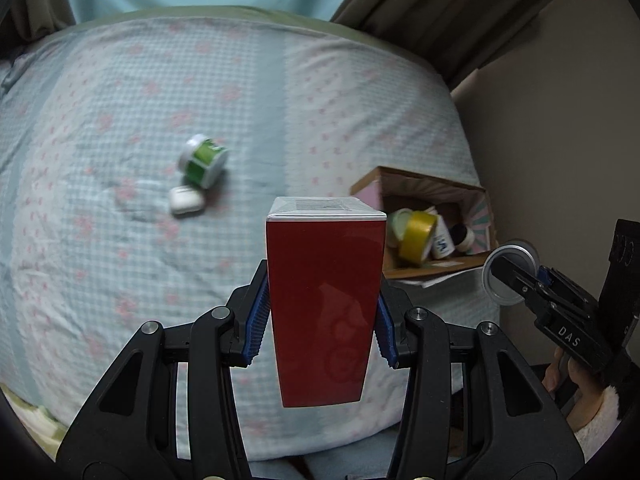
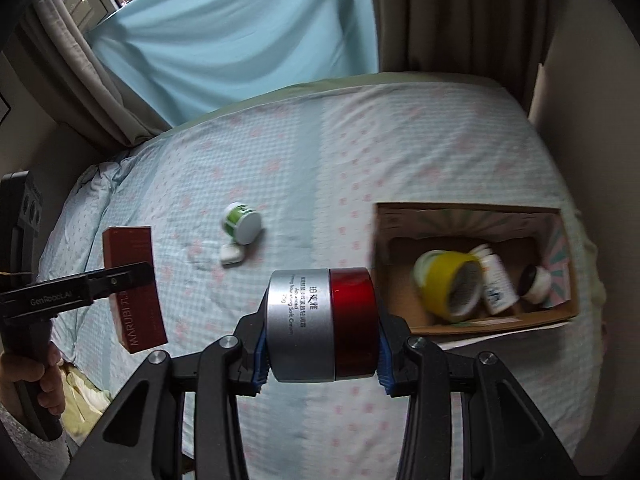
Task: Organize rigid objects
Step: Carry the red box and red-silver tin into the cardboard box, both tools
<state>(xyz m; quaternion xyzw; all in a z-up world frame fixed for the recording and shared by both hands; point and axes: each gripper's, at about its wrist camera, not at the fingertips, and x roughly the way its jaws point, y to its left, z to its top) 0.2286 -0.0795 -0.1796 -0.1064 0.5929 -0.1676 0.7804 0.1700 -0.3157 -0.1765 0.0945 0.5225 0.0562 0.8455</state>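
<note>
A: Closest to you, your left gripper (image 1: 320,316) is clamping a red box (image 1: 325,304); its blue pads (image 1: 256,320) are pressing on the box's two narrow sides, and the box is standing on end between them, its white-edged top facing away from you.

B: And my other hand?

A: Your right gripper (image 2: 320,336) is squeezing a red-and-silver cream jar (image 2: 322,324), which is lying on its side across the fingers, silver half to the left, red half to the right. Both items are hanging above the bed (image 1: 100,240), not touching it.

B: Where is the box I am sorting into?

A: The cardboard box (image 2: 472,322) is sitting at the bed's right edge, just past the jar in the right wrist view. Inside it, a yellow tape roll (image 2: 444,280) is lying on its side toward the left wall, a white bottle (image 2: 496,280) is leaning just beside it, and a small white jar with a dark top (image 2: 534,280) is resting near the right wall.

B: Anything left out on the bed?

A: Farther off, toward the middle of the bed, a green-and-white jar (image 1: 202,160) is lying tipped over, and a small white case (image 1: 185,200) is lying right against it on the near side. Both are looking blurred. Beyond the bed's far edge, a light blue curtain (image 2: 240,40) is hanging.
</note>
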